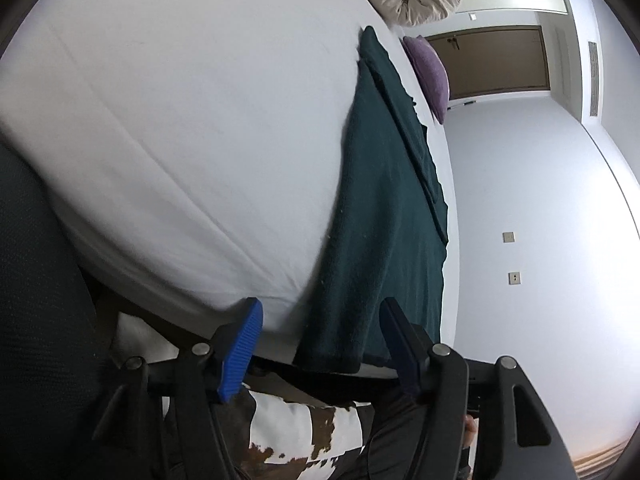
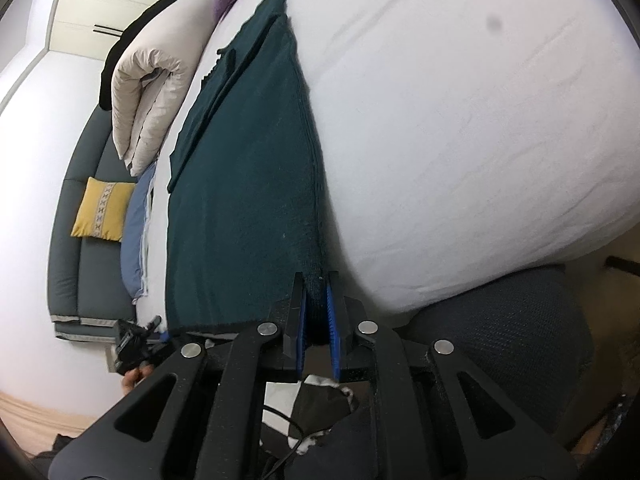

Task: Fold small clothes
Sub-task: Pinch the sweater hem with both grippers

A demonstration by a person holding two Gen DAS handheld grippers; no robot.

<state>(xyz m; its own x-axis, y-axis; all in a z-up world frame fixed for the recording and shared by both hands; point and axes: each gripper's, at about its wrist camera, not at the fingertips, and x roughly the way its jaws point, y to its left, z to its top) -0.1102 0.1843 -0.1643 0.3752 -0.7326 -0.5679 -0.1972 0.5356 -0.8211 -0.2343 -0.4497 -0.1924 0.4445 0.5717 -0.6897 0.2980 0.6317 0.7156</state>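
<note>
The right gripper (image 2: pixel 318 304) pinched the near corner of the dark green garment (image 2: pixel 244 200), anchoring it flat ahead on the white bed (image 2: pixel 460 140), while the left gripper (image 1: pixel 320 328) stood open astride the other corner, apparently releasing it.

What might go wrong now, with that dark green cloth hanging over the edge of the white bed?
1. The left tool stands open around the green cloth's hem, not pinching it; that corner may sag and skew the fold.
2. Only the right tool grips the cloth, so a pull may drag it askew across the white bed.
</note>
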